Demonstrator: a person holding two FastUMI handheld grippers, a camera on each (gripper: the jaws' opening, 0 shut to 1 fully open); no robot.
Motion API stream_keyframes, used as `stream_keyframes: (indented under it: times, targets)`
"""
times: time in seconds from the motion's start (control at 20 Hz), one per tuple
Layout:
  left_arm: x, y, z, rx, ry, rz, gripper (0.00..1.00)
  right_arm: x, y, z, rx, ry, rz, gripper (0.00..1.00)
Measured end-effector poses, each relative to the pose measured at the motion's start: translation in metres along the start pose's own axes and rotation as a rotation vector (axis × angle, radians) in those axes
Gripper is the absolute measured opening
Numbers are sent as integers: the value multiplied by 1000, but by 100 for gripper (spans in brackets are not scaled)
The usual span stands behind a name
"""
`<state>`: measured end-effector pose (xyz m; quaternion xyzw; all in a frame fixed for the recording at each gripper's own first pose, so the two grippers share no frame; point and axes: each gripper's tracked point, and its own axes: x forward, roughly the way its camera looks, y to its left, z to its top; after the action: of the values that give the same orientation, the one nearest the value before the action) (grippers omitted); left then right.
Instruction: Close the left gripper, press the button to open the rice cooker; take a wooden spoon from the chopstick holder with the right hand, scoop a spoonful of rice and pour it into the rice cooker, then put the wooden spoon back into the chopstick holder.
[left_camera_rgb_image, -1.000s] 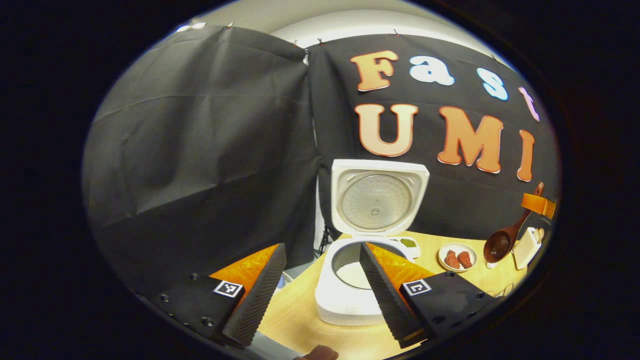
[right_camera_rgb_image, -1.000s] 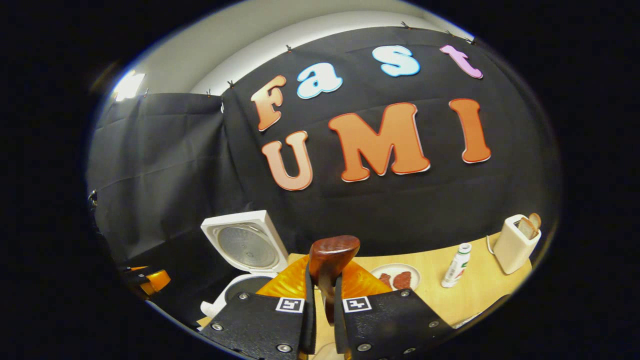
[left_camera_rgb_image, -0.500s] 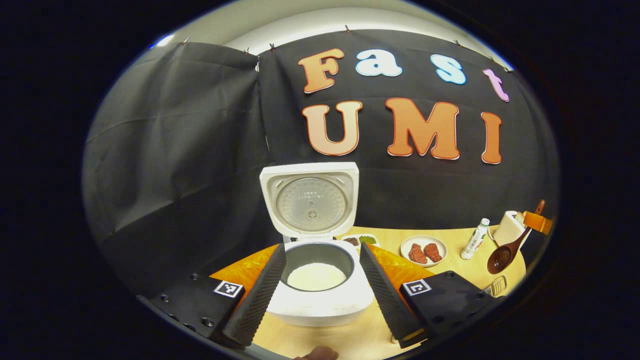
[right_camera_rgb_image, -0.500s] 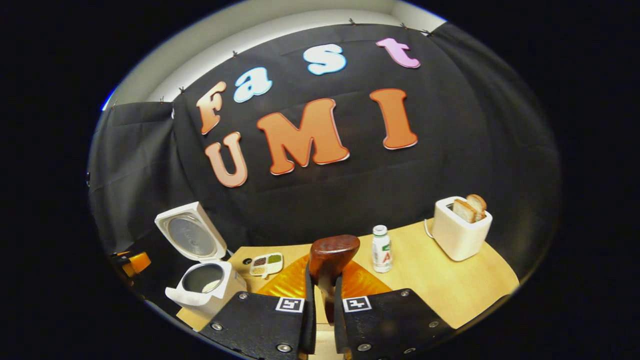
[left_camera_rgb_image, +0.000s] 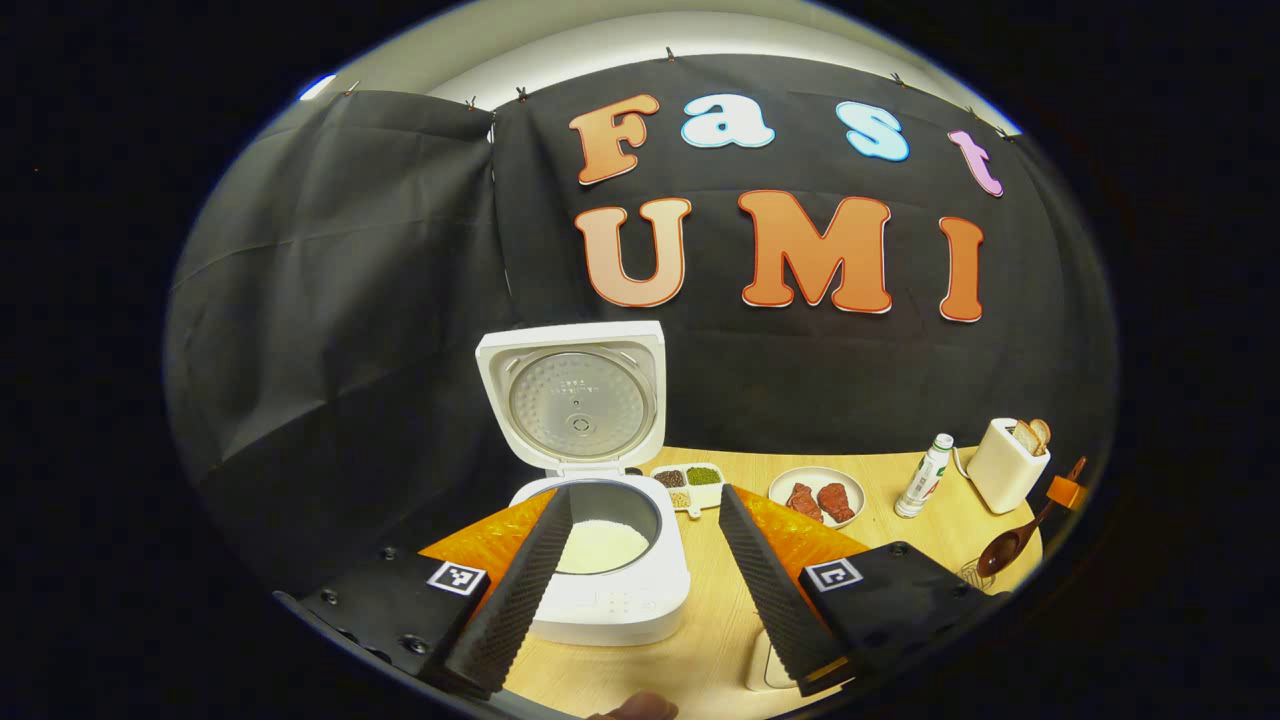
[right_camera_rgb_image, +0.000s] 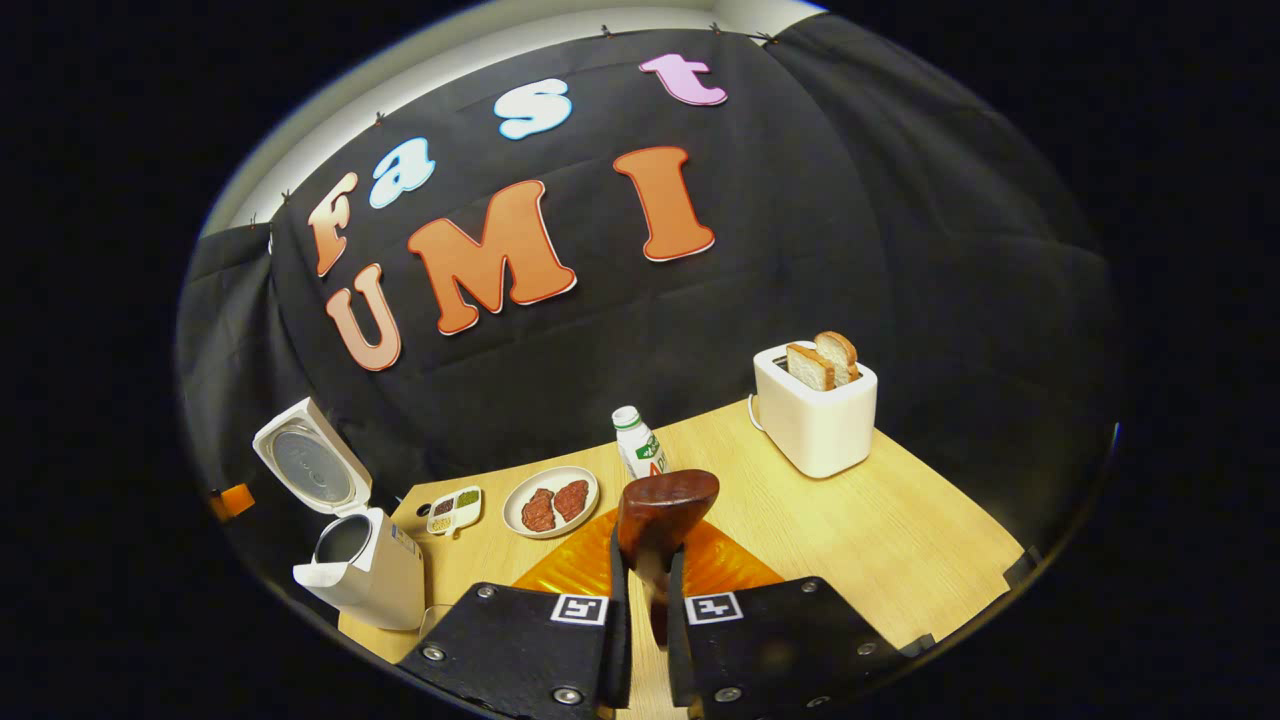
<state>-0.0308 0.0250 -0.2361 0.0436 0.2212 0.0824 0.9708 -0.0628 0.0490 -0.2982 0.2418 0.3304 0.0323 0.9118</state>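
In the left gripper view my left tool (left_camera_rgb_image: 640, 580) hangs with its fingers spread and nothing between them; the rice cooker (left_camera_rgb_image: 606, 560) sits at about 11 o'clock from it on the worktop (left_camera_rgb_image: 870, 530), lid up, white rice (left_camera_rgb_image: 600, 545) in the pot, so I judge the opening and pouring done. In the right gripper view my right tool (right_camera_rgb_image: 645, 600) is clamped on the wooden spoon (right_camera_rgb_image: 662, 520), its bowl up; the cooker lies at 9 o'clock. I judge returning the spoon remains. Any labelling on the bottle (right_camera_rgb_image: 638, 444) is too small to read.
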Motion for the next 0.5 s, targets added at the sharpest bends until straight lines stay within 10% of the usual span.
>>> stream_keyframes:
  times: [0.5]
  targets:
    - [-13, 1, 8, -21, -6, 60, 100, 28, -30, -57, 67, 89, 47, 16]
